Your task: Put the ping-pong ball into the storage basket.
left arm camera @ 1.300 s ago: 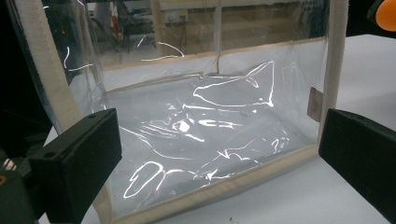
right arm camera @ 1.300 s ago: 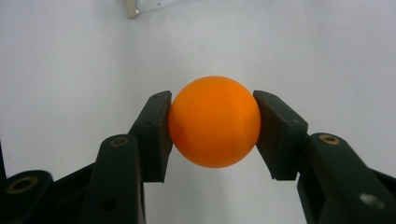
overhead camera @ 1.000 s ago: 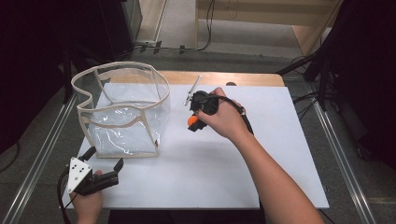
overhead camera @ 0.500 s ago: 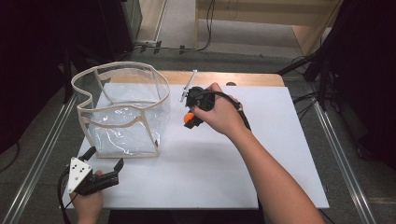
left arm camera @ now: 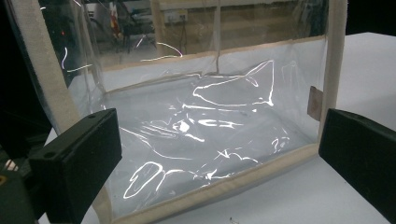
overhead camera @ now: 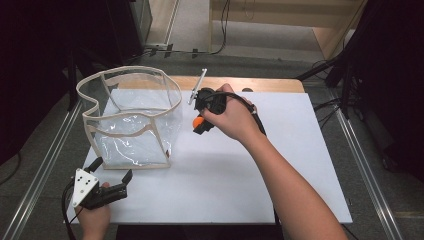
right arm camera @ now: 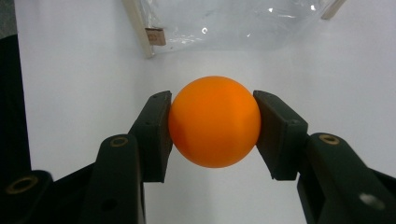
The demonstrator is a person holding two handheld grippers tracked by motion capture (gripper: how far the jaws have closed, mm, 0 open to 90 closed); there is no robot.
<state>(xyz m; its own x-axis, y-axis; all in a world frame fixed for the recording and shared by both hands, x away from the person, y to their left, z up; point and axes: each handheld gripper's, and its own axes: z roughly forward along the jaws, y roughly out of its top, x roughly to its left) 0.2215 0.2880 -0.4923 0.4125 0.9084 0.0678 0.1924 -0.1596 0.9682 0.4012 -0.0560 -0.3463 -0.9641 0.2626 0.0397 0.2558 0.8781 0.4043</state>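
Note:
An orange ball (right arm camera: 214,121) sits clamped between the two black jaws of my right gripper (right arm camera: 212,126), held above the white table. From above, the right gripper (overhead camera: 199,123) hangs just right of a clear plastic bag (overhead camera: 131,120) with beige trim, the orange ball (overhead camera: 198,121) showing at its tip. The bag stands upright with its mouth wide. My left gripper (overhead camera: 112,176) rests near the table's front left corner, jaws wide apart and nothing between them. In the left gripper view the clear bag (left arm camera: 205,121) rises close in front of those jaws.
A white sheet (overhead camera: 280,165) covers most of the wooden table (overhead camera: 270,84). Metal rails (overhead camera: 45,165) run along both sides of the table. A thin metal rod (overhead camera: 196,86) sticks up behind the right hand. Dark floor and cables lie beyond.
My right hand has lifted slightly and drifted left toward the bag with the orange ball. The left gripper has stayed put.

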